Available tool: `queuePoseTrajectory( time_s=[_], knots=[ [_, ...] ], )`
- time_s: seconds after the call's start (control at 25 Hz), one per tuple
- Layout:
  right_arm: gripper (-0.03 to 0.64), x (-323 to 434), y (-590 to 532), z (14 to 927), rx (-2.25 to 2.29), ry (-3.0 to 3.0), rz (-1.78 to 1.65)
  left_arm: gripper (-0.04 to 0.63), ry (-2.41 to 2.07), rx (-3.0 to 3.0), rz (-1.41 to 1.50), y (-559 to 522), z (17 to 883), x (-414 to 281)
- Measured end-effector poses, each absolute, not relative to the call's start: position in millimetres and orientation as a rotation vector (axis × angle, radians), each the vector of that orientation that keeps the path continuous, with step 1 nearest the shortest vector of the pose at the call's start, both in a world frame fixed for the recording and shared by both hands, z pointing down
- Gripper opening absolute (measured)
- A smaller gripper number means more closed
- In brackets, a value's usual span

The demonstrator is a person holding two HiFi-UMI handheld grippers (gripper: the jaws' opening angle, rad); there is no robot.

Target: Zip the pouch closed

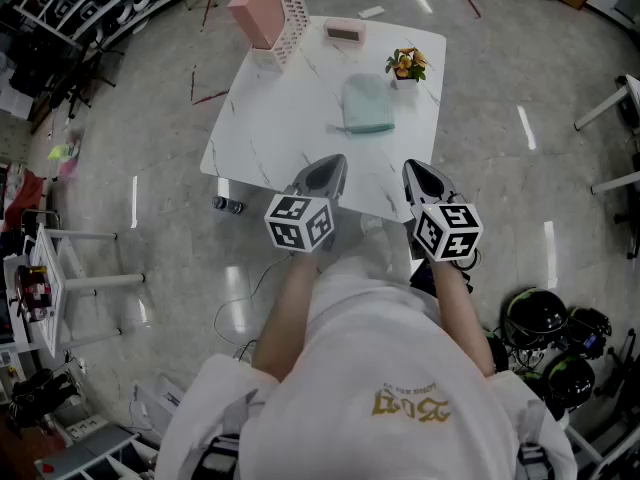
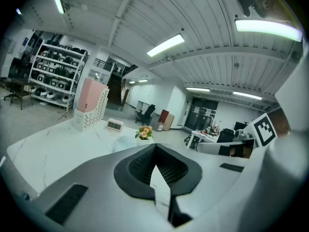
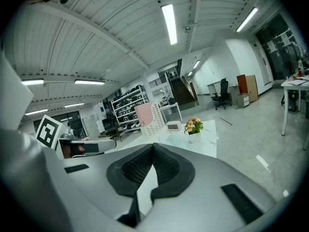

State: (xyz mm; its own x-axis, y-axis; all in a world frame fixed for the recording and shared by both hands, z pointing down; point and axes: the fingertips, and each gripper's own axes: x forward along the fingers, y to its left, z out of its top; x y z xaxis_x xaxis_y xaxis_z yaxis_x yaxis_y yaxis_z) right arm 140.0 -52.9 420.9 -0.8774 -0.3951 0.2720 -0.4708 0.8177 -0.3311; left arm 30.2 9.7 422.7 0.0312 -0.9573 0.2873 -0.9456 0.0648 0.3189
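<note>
A pale teal pouch (image 1: 367, 105) lies flat on the white marble table (image 1: 270, 118), toward its far right part; in the left gripper view the pouch (image 2: 124, 142) shows just past the jaws. My left gripper (image 1: 322, 176) hovers over the table's near edge, shut with nothing between its fingers. My right gripper (image 1: 424, 180) is level with it a little to the right, also shut and empty. Both stop short of the pouch and point toward it. Each gripper view shows its jaws meeting, the left gripper (image 2: 155, 146) and the right gripper (image 3: 152, 146).
On the table's far side stand a pink file holder (image 1: 268, 6), a small clock (image 1: 345, 33) and a potted flower (image 1: 406, 65) next to the pouch. White racks (image 1: 60, 278) stand on the floor at left, dark helmets (image 1: 540, 318) at lower right.
</note>
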Motion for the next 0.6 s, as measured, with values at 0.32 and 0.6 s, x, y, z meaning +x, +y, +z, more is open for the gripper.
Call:
queuePoseTrajectory(
  time_s=[0.32, 0.6],
  knots=[
    [0.011, 138, -54, 423, 0.682, -2.803, 0.571, 0.018, -1.923, 1.869, -0.049, 12, 427, 22],
    [0.143, 132, -49, 430, 0.684, -2.776, 0.512, 0.249, -1.870, 1.843, -0.098, 15, 435, 18]
  ],
)
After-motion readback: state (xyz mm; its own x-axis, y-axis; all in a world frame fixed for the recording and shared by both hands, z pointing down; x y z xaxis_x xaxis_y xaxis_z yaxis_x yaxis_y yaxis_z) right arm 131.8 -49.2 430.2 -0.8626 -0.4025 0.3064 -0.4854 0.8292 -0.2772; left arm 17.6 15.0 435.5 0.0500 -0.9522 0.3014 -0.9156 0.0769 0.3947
